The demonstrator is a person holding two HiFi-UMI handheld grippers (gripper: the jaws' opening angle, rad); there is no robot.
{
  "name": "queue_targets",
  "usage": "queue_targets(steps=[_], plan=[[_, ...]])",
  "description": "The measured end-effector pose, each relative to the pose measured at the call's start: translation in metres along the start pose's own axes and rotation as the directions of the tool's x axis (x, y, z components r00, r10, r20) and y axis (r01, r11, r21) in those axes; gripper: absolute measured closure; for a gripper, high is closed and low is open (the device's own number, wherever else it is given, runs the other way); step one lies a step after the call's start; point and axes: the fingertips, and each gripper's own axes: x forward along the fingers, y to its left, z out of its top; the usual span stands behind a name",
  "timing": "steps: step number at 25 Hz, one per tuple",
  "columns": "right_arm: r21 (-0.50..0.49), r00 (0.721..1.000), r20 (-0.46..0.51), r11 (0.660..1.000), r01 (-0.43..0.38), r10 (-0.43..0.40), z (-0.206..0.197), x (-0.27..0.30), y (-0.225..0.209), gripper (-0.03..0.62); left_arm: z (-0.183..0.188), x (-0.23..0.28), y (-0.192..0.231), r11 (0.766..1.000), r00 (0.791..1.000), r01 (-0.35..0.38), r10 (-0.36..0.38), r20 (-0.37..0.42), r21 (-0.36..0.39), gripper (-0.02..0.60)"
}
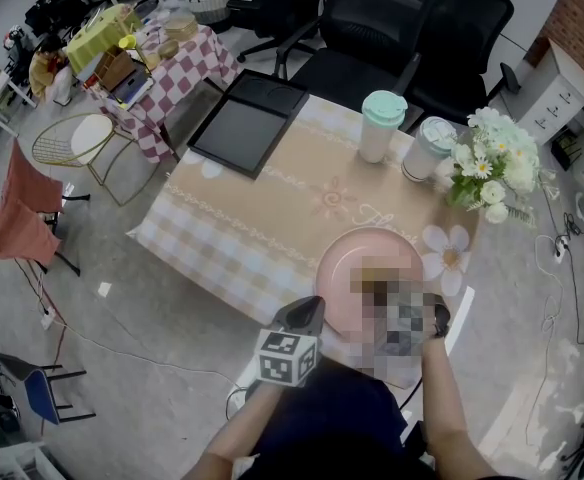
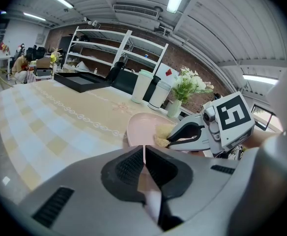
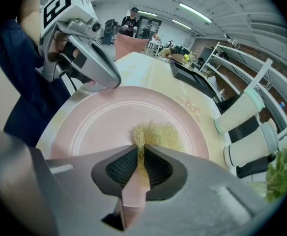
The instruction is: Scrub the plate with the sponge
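Note:
A pink plate (image 1: 362,258) lies at the near edge of the table, close to my body. My left gripper (image 1: 315,305) is at the plate's left rim, jaws shut and pinching that rim (image 2: 143,127). A yellow fibrous sponge (image 3: 158,136) rests on the middle of the plate (image 3: 99,127). My right gripper (image 3: 140,156) is shut on the sponge and presses it down onto the plate. In the left gripper view the right gripper (image 2: 169,142) comes in from the right with the sponge (image 2: 162,139) at its tips. A mosaic patch hides part of the plate in the head view.
Two lidded cups (image 1: 382,123) (image 1: 427,148) and a white flower bunch (image 1: 492,168) stand behind the plate. A black tray (image 1: 247,123) lies at the table's far left corner. Black office chairs (image 1: 372,28) stand beyond the table.

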Motion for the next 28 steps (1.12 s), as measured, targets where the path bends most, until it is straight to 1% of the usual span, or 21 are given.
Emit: queue_targets(steps=[18, 28], plan=[[0.013, 1.000, -0.003, 1.000, -0.006, 0.006, -0.001, -0.004, 0.011, 0.553, 0.001, 0.000, -0.001, 1.000, 1.000, 0.001, -0.001, 0.005, -0.003, 0.560], [0.017, 1.000, 0.000, 1.000, -0.017, 0.017, -0.002, -0.007, 0.018, 0.553, 0.001, 0.000, -0.001, 1.000, 1.000, 0.002, -0.002, 0.007, -0.023, 0.560]])
